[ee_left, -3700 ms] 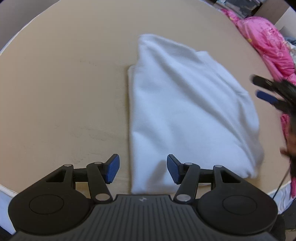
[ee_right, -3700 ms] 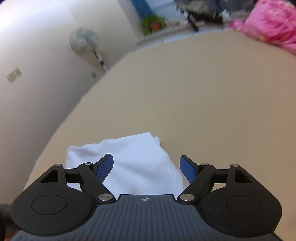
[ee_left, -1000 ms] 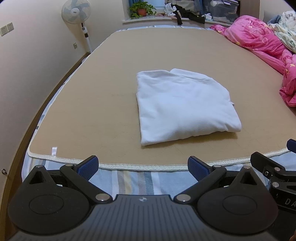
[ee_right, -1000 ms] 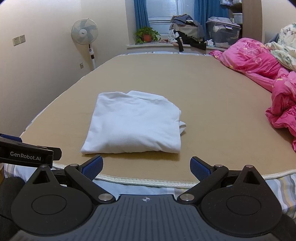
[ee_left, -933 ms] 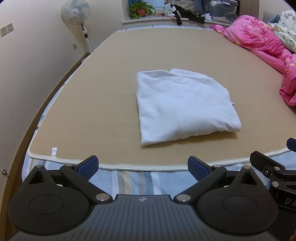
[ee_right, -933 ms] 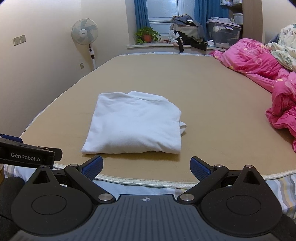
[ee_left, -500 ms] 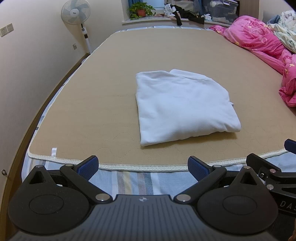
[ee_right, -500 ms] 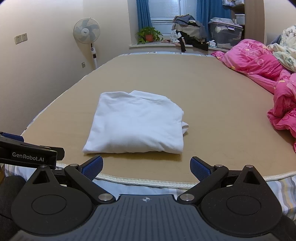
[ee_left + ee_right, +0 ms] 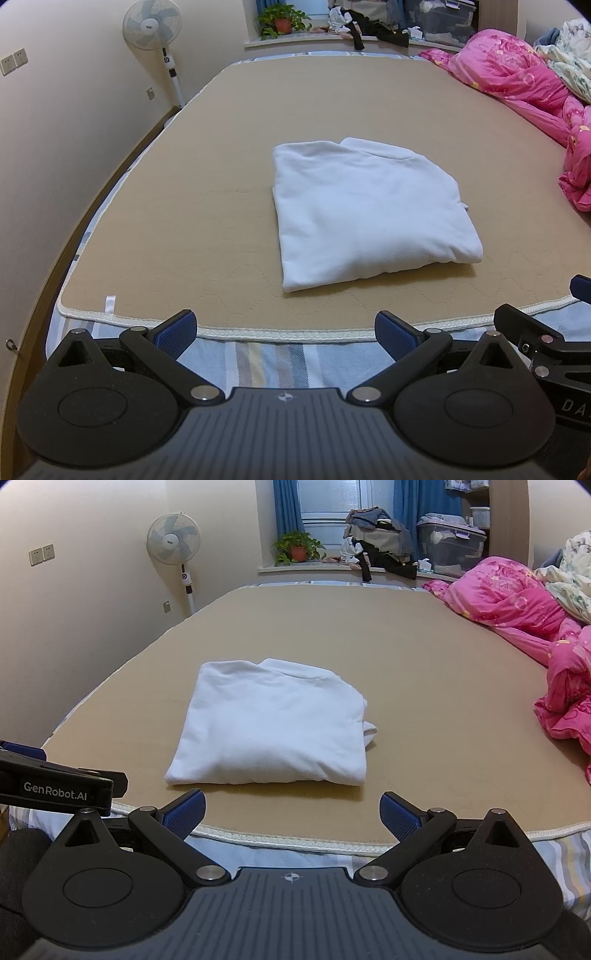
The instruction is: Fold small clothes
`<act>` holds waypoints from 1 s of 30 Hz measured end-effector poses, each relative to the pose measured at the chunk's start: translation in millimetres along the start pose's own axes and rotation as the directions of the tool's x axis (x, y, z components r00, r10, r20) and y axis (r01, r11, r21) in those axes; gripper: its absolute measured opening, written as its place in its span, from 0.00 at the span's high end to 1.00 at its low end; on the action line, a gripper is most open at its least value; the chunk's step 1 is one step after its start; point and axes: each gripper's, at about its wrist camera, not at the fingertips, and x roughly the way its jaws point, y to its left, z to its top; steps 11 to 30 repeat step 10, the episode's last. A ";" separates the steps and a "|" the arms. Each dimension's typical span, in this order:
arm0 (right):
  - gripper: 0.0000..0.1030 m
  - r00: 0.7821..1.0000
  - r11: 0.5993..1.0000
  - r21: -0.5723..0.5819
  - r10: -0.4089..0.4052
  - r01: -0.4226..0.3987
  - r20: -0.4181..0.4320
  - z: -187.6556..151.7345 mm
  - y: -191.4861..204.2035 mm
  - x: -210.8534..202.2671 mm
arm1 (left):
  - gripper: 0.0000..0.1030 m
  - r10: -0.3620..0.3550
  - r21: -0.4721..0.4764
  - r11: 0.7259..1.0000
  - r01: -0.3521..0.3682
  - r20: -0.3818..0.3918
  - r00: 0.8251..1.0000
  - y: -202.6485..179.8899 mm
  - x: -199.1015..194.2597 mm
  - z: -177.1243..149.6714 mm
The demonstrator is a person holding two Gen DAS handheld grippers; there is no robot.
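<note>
Garment: I see a white piece of clothing folded into a thick, roughly square bundle, several layers deep. Its near edge is rounded and puffy; the far edge shows a second layer stepped back from the top one. A small corner of cloth pokes out at its right side.

Where it lies: it rests flat on the tan mat, near the mat's front edge and a little right of centre from my left camera. Nothing touches it.

Left gripper: I hold it back from the mat, over the striped sheet. Its blue pads stand wide apart with nothing between them.

Right gripper: also spread wide and empty, hovering short of the mat's white corded border, with the bundle straight ahead and well apart from the fingertips.

Each other: in my right camera the left gripper's black side shows at the left edge; in my left camera part of the right gripper shows at the lower right.

Surface: the mat is smooth, faintly quilted, and covers most of the bed.

Right of the bed: a crumpled pink quilt lies along the mat's right side, apart from the bundle.

Room: a standing fan is by the cream wall at left; a potted plant, a heap of clothes and a clear storage box sit on the sill under blue curtains.
</note>
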 end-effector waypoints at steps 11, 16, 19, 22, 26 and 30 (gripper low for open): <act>0.03 1.000 1.000 -0.006 0.013 -0.013 -0.002 3.1 -0.6 -2.0 | 0.01 0.025 0.038 0.999 -0.026 0.024 0.999 -5.5 -4.8 -0.6; 0.03 1.000 1.000 -0.006 0.013 -0.013 -0.002 3.1 -0.6 -2.0 | 0.01 0.025 0.038 0.999 -0.026 0.024 0.999 -5.5 -4.8 -0.6; 0.03 1.000 1.000 -0.006 0.013 -0.013 -0.002 3.1 -0.6 -2.0 | 0.01 0.025 0.038 0.999 -0.026 0.024 0.999 -5.5 -4.8 -0.6; 0.03 1.000 1.000 -0.006 0.013 -0.013 -0.002 3.1 -0.6 -2.0 | 0.01 0.025 0.038 0.999 -0.026 0.024 0.999 -5.5 -4.8 -0.6; 0.03 1.000 1.000 -0.006 0.013 -0.013 -0.002 3.1 -0.6 -2.0 | 0.01 0.025 0.038 0.999 -0.026 0.024 0.999 -5.5 -4.8 -0.6; 0.03 1.000 1.000 -0.006 0.013 -0.013 -0.002 3.1 -0.6 -2.0 | 0.01 0.025 0.038 0.999 -0.026 0.024 0.999 -5.5 -4.8 -0.6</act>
